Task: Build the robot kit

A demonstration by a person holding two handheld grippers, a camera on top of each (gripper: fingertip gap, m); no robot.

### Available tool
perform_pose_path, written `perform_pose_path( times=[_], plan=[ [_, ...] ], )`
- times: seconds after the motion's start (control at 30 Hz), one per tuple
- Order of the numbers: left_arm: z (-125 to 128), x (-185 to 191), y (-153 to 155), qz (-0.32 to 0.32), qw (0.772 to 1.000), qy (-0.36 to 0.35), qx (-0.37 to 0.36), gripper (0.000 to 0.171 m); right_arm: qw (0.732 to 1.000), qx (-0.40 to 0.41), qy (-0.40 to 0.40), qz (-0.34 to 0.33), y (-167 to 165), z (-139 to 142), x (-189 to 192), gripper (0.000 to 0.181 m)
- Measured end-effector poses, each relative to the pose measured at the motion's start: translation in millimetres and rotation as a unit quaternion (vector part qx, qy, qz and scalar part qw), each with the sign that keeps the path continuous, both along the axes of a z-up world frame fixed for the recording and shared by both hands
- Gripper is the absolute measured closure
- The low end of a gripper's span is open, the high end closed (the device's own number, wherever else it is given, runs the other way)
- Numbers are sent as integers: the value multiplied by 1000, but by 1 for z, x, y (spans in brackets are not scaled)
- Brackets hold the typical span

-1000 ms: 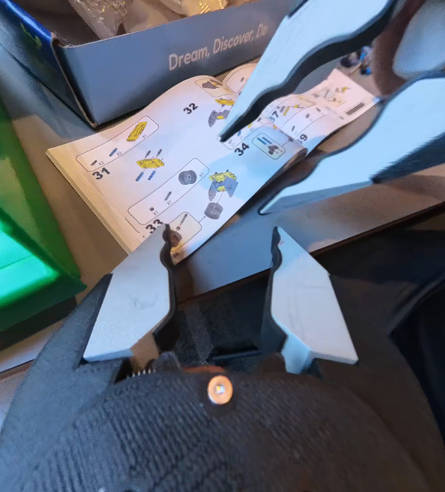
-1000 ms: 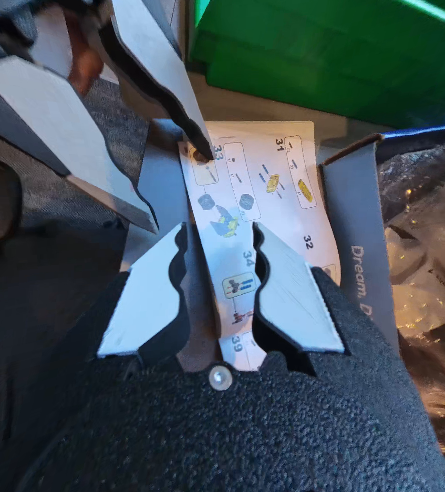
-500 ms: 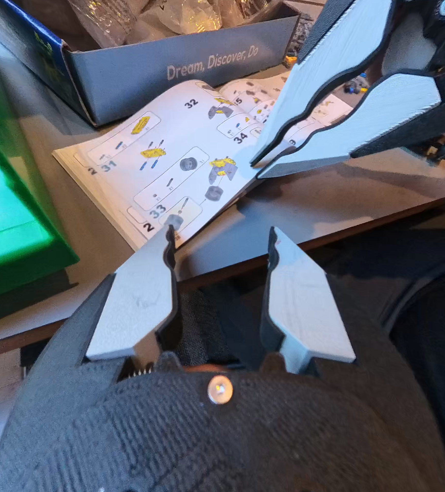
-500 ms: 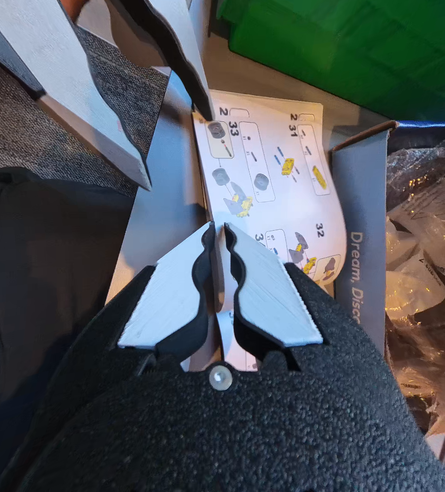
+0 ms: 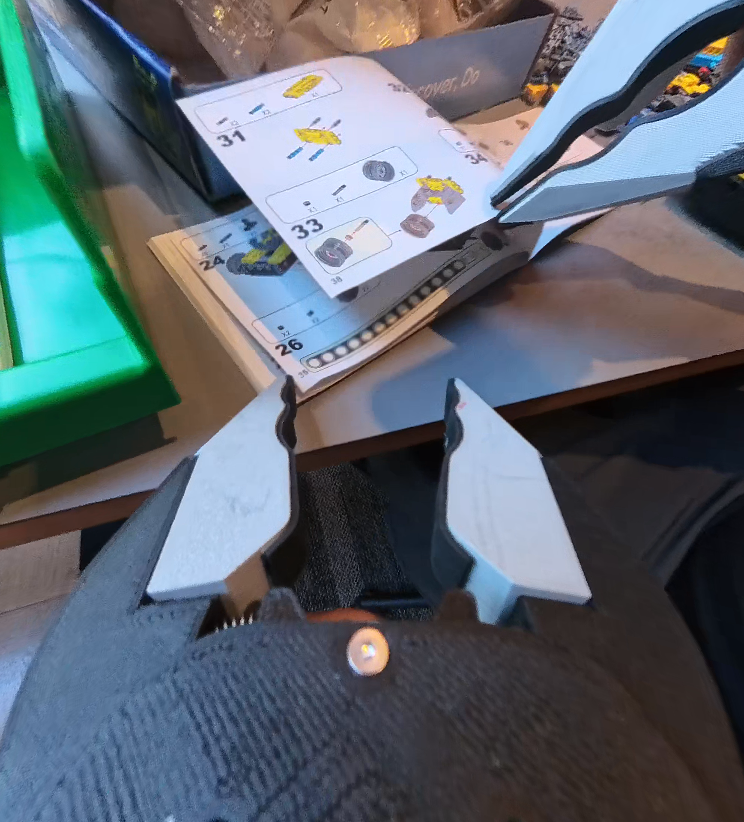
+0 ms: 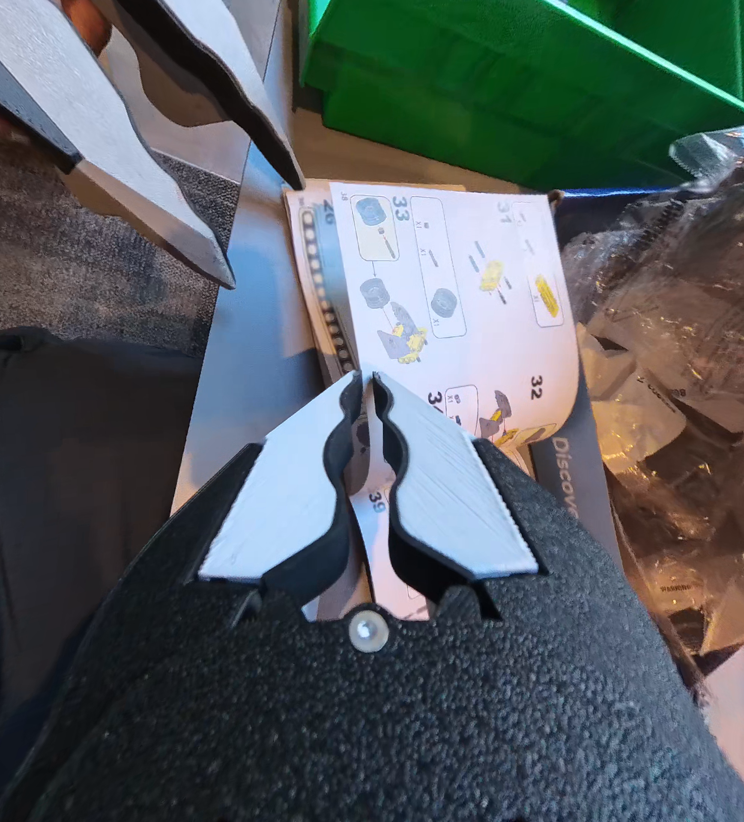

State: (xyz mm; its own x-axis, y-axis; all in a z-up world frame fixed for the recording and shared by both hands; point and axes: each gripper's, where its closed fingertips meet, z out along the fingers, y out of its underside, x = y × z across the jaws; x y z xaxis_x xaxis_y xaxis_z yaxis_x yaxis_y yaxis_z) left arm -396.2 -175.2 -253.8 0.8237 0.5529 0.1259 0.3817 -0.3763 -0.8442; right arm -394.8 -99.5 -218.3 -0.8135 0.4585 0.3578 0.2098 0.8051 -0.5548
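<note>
here the left gripper sits nearest in its own view, jaws spread wide with nothing between them, hovering just off the near edge of the grey table. just past its tips, toward 12 o'clock, lies the open instruction booklet, flat on the table. the right gripper comes in from 2 o'clock in the left wrist view, jaws pinched nearly together on the edge of a booklet page, which is lifted and curls up off the pages under it. at 9 o'clock stands a green bin, beside the booklet. farther back, at 12 o'clock, a grey and blue cardboard box holds clear plastic bags, and the raised page leans toward its front wall.
</note>
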Motion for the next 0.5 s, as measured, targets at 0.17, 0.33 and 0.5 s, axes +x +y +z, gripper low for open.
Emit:
perform_pose_path(
  times=[0.17,0.33,0.5],
  plan=[
    [26,9,29,-40,999,3,28,105,998,-31,32,-39,21,15,7,179],
    [63,19,91,-124,989,-15,78,102,991,-82,57,-92,57,35,26,181],
    [90,41,168,-249,964,-34,93,100,985,-106,46,-126,97,39,54,172]
  ],
)
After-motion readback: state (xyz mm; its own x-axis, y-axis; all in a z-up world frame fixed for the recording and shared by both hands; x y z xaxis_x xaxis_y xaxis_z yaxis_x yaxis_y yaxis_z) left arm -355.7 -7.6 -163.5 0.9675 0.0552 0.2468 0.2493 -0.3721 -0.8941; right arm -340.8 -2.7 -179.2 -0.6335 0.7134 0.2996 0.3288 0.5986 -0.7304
